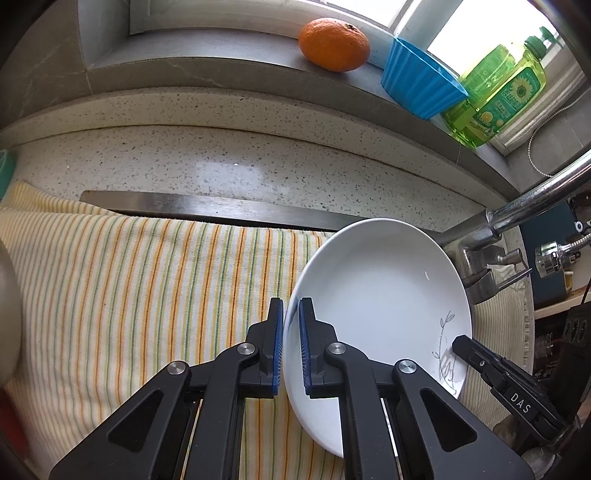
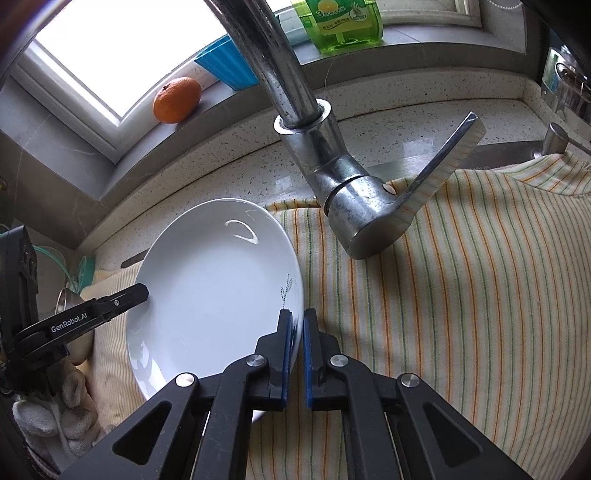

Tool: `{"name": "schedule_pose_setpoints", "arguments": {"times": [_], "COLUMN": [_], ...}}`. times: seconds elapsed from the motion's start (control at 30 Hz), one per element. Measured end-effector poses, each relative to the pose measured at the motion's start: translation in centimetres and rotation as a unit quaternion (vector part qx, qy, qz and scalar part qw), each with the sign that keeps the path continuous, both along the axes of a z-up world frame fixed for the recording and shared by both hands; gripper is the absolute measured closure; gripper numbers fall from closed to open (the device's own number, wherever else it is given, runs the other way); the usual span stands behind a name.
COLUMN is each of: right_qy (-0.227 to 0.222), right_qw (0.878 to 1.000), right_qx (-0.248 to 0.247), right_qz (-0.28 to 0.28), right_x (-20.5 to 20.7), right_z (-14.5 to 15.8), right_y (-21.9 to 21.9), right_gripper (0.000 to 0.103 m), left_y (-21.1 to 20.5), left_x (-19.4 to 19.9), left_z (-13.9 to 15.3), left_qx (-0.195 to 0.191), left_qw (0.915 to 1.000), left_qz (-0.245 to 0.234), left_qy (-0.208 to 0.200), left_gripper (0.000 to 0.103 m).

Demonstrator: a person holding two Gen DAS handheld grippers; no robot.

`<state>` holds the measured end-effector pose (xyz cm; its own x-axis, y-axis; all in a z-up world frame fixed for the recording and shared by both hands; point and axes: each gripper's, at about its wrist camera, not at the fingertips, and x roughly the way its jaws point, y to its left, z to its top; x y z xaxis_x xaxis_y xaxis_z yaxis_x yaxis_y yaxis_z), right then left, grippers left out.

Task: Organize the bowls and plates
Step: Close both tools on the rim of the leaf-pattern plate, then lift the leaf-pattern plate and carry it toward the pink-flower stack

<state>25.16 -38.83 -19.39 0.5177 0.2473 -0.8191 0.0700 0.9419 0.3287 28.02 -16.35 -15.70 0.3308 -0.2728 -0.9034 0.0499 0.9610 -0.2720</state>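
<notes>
bright daylight from the blown-out window (image 2: 92, 48); fisheye edges bend, corners dark.

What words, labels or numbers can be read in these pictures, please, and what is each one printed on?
"DAS": on the right hand-held gripper, seen from the left wrist camera.
"GenRobot.AI": on the left hand-held gripper, seen from the right wrist camera.
"3": on the label of the green soap bottle; the rest of its print is too small to read.
The white plate has only a line drawing of a plant, no text.
</notes>
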Motion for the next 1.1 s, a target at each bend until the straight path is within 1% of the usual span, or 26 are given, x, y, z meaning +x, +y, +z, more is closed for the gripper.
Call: {"name": "schedule_pose_setpoints", "arguments": {"times": [0.37, 0.73, 1.1], "right_qy": [-0.008, -0.022, -0.037], "right_qw": [1.0, 1.0, 0.999], "right_qx": [-0.002, 0.001, -0.001], "right_qz": [0.003, 0.005, 0.014], "right_x": [-1.8, -3.9, -6.5], "right_z": [1.1, 2.7, 4.3], "right_y": [0.4, 0.9, 2.2], "right_gripper": [0.098, 0.098, 0.098], "left_y": [0.1, 0.6, 2.1], "left_x": [-1.5, -3.5, -6.6], "left_z": [1.0, 3.0, 4.7], "left_qx": [0.002, -0.002, -0.009], "left_qw": [1.0, 0.9996, 0.9991], "left_qz": [0.001, 0.005, 0.013], "left_qy": [-0.008, -0.027, -0.04], "left_gripper": [0.096, 0.096, 0.096]}}
